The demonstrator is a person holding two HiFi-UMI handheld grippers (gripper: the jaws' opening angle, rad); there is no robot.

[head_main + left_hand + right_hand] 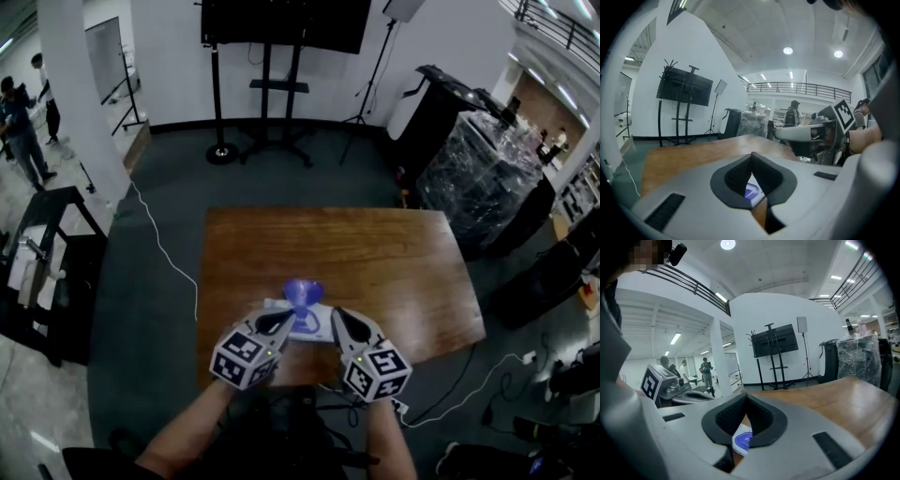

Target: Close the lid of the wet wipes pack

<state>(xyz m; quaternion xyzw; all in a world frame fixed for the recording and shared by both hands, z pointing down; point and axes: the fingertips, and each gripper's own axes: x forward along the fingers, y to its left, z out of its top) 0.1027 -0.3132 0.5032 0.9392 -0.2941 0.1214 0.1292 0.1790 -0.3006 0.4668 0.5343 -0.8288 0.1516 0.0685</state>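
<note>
**Both grippers closed and empty, pointing at an open wet wipes pack**

You are holding a two-jaw gripper in each hand over the near edge of a brown wooden table [375,262]. The left gripper [274,324] and the right gripper [345,325] are sitting side by side, slightly apart, each with its marker cube towards you and its jaws pointing away from you.

A flat white wet wipes pack [312,325] is lying on the table between the two sets of jaws and just ahead of them. Its round purple plastic lid [303,291] is standing open, tilted up at the far side of the pack, just beyond both gripper tips.

In the left gripper view, the dark padded jaws are meeting at their tips and gripping nothing. The pack's white and purple top is showing below them. In the right gripper view, the jaws are likewise pressing together at the tips with nothing in them, and the pack is showing just underneath. Whether either gripper is touching the pack cannot be told.

Well beyond the grippers, past the far edge of the table, a black screen on a black floor stand [281,23] is standing against a white wall.
</note>
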